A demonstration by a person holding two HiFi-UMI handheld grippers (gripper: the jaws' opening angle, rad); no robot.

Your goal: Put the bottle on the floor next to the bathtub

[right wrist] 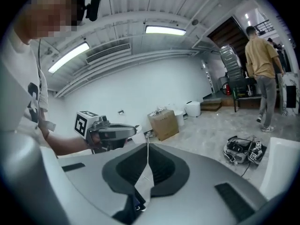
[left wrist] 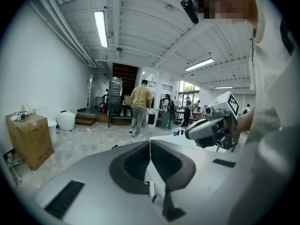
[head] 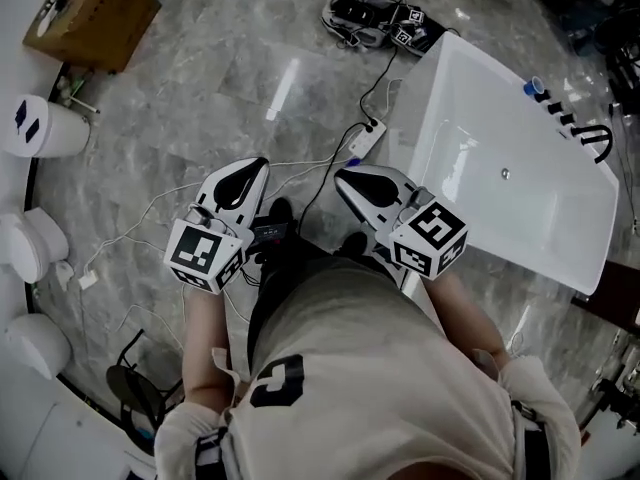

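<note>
1. Bottle [head: 536,87]: as far as can be told, it is the small blue-topped thing standing on the rim of the bathtub [head: 520,208] at its far end. A few dark little things stand just beside it, too small to make out.
2. Neither gripper holds it; both are well apart from it, over the floor [head: 220,78] beside the tub.
3. The left gripper [head: 262,164] has its jaws pressed together with nothing between them, as its own view shows at the tips [left wrist: 150,142].
4. The right gripper [head: 341,176] also has its jaws closed against each other and empty [right wrist: 148,147]. It is held just beside the tub's near corner.
5. The two grippers are held side by side in front of the person's chest, tips pointing away and slightly down.
6. A white power strip [head: 367,140] lies on the grey marble floor, touching or nearly touching the tub's left side, with cables running from it.
7. A cardboard box [head: 95,13] stands at the far left, and a bundle of dark gear [head: 375,18] lies on the floor beyond the tub.
</note>
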